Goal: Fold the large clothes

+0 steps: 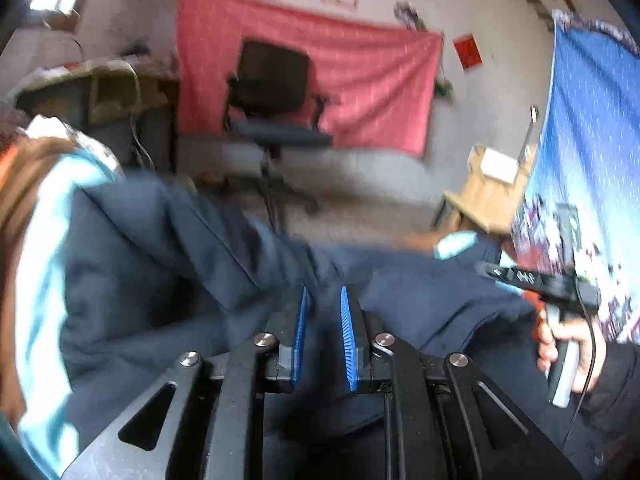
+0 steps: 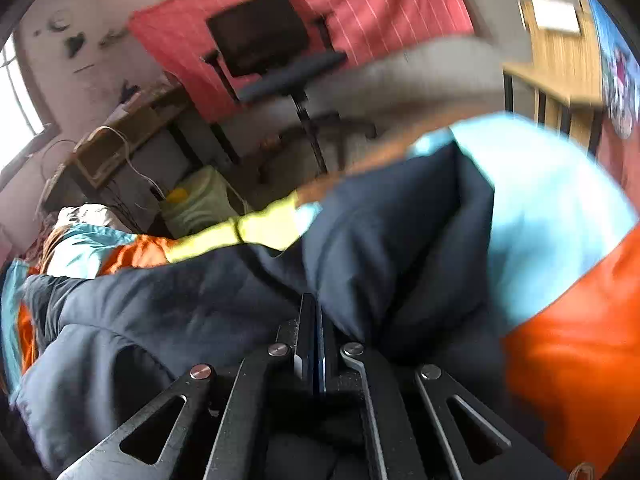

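Note:
A large puffy jacket, navy inside with light blue, orange and yellow panels, fills both views; it also shows in the right wrist view. My left gripper has navy fabric between its blue pads, which stand a little apart around it. My right gripper is shut tight on a fold of the navy lining. The right gripper also appears at the right of the left wrist view, held by a hand. The jacket hangs lifted between the two grippers.
A black office chair stands before a red cloth on the far wall. A cluttered desk is at the left, a wooden table at the right, and a blue cloth hangs at far right.

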A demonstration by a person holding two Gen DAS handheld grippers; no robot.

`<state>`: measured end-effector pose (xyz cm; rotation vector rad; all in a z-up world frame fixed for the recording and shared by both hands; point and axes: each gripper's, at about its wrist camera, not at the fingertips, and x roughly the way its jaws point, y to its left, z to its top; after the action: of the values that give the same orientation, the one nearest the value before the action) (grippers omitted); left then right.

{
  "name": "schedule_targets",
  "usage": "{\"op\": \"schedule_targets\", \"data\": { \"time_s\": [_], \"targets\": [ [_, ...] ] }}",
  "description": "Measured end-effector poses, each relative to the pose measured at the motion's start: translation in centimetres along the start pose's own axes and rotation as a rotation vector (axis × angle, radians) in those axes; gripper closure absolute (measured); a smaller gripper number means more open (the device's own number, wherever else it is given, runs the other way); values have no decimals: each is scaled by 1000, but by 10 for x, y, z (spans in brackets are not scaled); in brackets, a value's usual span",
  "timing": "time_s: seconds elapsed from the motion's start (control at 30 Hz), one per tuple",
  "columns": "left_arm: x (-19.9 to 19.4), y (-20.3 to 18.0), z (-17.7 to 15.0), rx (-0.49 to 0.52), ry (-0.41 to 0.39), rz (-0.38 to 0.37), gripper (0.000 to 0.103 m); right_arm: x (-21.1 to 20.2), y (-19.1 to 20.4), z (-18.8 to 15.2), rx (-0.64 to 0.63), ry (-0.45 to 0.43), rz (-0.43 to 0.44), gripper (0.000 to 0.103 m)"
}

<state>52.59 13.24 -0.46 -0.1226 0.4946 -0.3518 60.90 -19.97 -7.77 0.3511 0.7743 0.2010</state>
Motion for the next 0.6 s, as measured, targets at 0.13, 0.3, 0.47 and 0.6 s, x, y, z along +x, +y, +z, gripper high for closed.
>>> {"op": "schedule_targets", "data": {
  "time_s": [0.13, 0.3, 0.47, 0.6],
  "targets": [
    [10, 22, 40, -50, -46, 169, 89, -37, 17, 24, -111, -193, -77, 99],
    [68, 65, 42, -199, 210, 338, 89, -2, -9, 50, 10, -107, -173, 99],
    [82, 82, 26, -274, 261, 349, 89, 24, -42, 32, 100, -3, -171, 103],
    [78, 72, 32, -238, 238, 382, 89, 37, -63, 23, 178, 70, -114, 103]
  ]
}}
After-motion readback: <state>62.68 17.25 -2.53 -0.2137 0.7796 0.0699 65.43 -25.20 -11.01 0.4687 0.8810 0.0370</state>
